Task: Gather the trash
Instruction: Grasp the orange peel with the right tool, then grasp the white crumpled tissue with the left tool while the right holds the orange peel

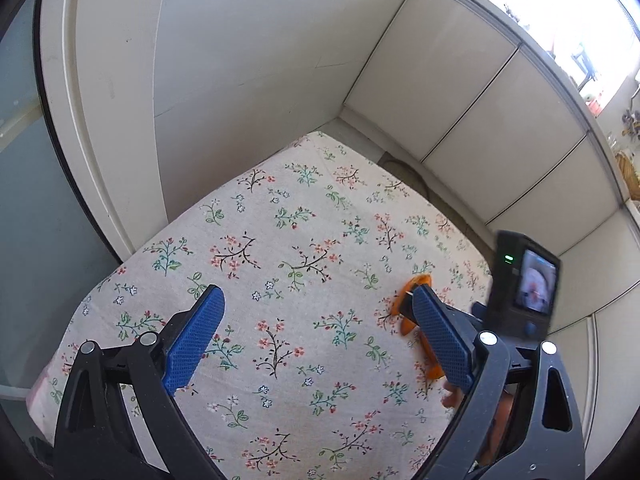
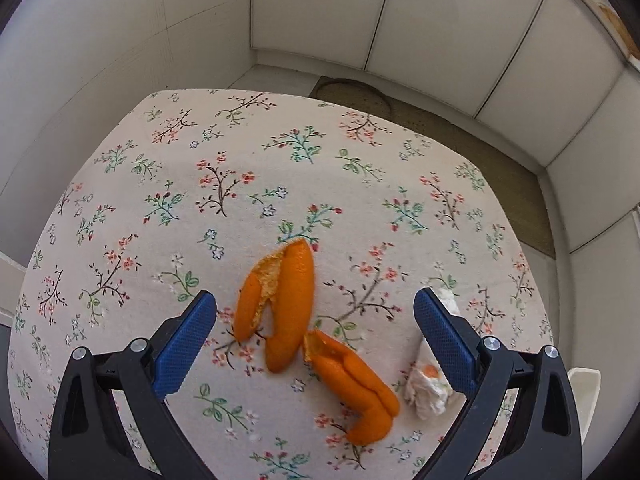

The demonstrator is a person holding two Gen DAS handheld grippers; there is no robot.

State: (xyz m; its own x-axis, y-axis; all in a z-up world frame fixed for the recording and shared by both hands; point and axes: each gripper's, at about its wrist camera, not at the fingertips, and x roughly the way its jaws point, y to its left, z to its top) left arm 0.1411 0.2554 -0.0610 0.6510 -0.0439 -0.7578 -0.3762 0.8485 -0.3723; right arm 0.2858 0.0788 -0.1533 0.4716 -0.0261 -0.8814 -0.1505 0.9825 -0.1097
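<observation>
The right gripper (image 2: 316, 300) hangs just above the flowered tablecloth (image 2: 168, 152) with its jaws spread wide and empty, framing the trash. Picking up looks about to begin; the next move calls for lowering and closing on one piece. I count two orange peels, the nearer (image 2: 354, 384) and the farther (image 2: 280, 300), plus one crumpled tissue (image 2: 426, 390) beside the right finger. Farther left, the left gripper (image 1: 316, 300) is likewise open, holding nothing.

Tablecloth (image 2: 280, 152): cream, pink, green and blue floral sprigs. Peel pieces (image 2: 280, 300): orange, pale pith. Tissue (image 2: 426, 390): white, orange-stained. Gripper pads (image 2: 184, 348): blue, black frames.
</observation>
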